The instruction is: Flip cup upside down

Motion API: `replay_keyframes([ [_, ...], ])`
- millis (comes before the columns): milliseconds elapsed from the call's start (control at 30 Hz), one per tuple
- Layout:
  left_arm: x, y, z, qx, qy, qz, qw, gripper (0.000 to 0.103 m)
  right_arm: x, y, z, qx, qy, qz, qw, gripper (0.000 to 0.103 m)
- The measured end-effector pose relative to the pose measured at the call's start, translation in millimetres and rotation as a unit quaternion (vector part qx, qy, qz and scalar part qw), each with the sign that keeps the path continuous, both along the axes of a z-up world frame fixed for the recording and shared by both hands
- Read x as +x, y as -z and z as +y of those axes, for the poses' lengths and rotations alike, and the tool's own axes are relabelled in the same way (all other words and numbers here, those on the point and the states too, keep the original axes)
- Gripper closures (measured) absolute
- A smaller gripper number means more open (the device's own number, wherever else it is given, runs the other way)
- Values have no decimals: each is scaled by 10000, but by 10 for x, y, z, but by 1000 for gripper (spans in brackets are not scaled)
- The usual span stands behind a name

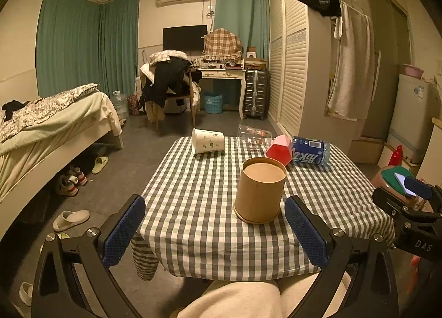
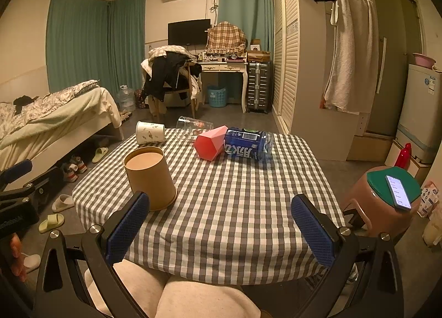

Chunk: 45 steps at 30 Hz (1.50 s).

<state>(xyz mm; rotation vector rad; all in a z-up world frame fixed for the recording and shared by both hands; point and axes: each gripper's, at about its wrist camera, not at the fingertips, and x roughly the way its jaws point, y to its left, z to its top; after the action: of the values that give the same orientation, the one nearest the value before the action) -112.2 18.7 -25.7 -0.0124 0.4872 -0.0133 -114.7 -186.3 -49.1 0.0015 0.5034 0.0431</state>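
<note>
A brown paper cup (image 1: pixel 260 190) stands upside down on the checkered tablecloth (image 1: pixel 207 207), its wide rim on the cloth and its base up. It also shows in the right wrist view (image 2: pixel 150 177). My left gripper (image 1: pixel 215 231) is open and empty, a little short of the cup, at the table's near edge. My right gripper (image 2: pixel 221 228) is open and empty, to the right of the cup over the near edge of the tablecloth (image 2: pixel 234 207).
At the far side of the table lie a white patterned cup (image 1: pixel 208 141), a clear glass (image 1: pixel 252 134), a red faceted cup (image 1: pixel 279 149) and a blue bottle (image 1: pixel 310 150), all on their sides. A stool with a phone (image 2: pixel 397 188) stands to the right. A bed is at the left.
</note>
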Motion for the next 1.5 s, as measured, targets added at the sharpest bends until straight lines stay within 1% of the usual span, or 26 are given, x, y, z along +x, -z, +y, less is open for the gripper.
replay_keyframes([
  [933, 9, 5, 19, 77, -26, 27, 10000, 0, 47, 73, -2, -14, -21, 71, 10000, 0],
  [1500, -2, 73, 30, 64, -71, 73, 9999, 0, 49, 94, 7, -9, -28, 98, 9999, 0],
])
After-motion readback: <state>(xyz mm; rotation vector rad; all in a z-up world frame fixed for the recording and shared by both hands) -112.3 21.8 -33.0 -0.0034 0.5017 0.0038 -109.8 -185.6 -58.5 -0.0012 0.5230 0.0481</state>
